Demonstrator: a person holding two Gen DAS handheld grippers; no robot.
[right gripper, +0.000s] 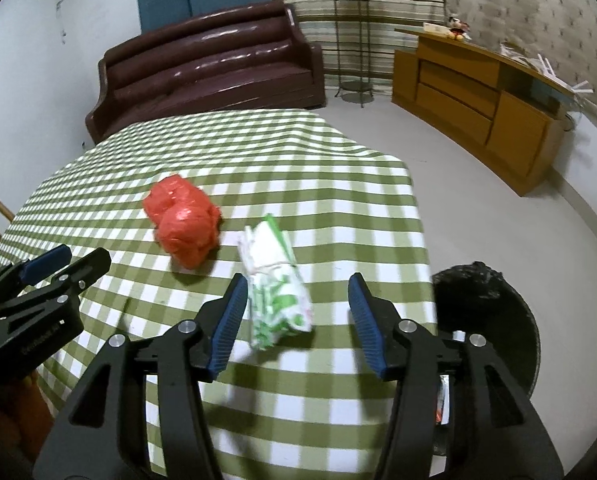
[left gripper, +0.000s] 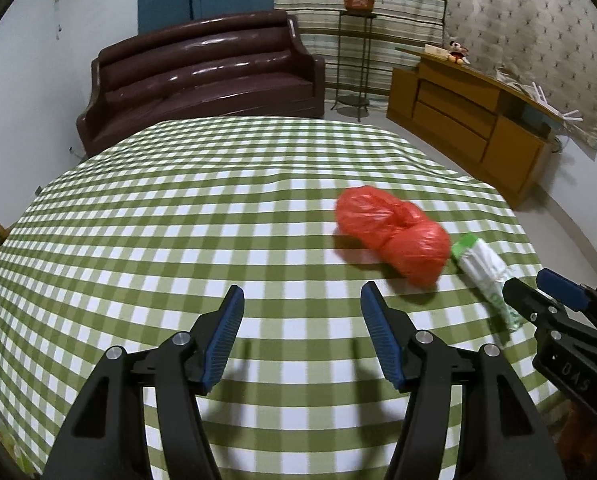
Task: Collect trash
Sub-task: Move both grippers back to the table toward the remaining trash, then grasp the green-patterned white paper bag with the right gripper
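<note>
Right tongs (right gripper: pixel 294 316) wide open, straddling the near end of the white-and-green wrapper (right gripper: pixel 276 292). Wrapper sits closer to the left blue pad (right gripper: pixel 228 328) than the right one, no contact I can confirm. Looks like pre-grasp alignment: jaws spread across the wrapper's narrow width so a squeeze would catch it crosswise.

Left tongs (left gripper: pixel 302 336) also open, nothing between the pads, hovering over bare checked cloth of the worktop (left gripper: pixel 178 220). Probably parked out of the way, or lined up for the red bag later.

Red plastic bag (left gripper: pixel 394 236) is bunched into a two-lobed wad, lying on the worktop just beside the far end of the wrapper; touching or not, can't tell. Both trash items sit near the worktop's right edge.

Black-lined bin (right gripper: pixel 494 320) is on the floor just off that edge, right of the right tongs. Short carry, which likely explains why the right side goes first.

Judgement: wrapper pick in progress, nothing collected from the worktop yet. Risk: thin crinkly wrapper may slip or slide on cloth when the jaws close off-centre.
</note>
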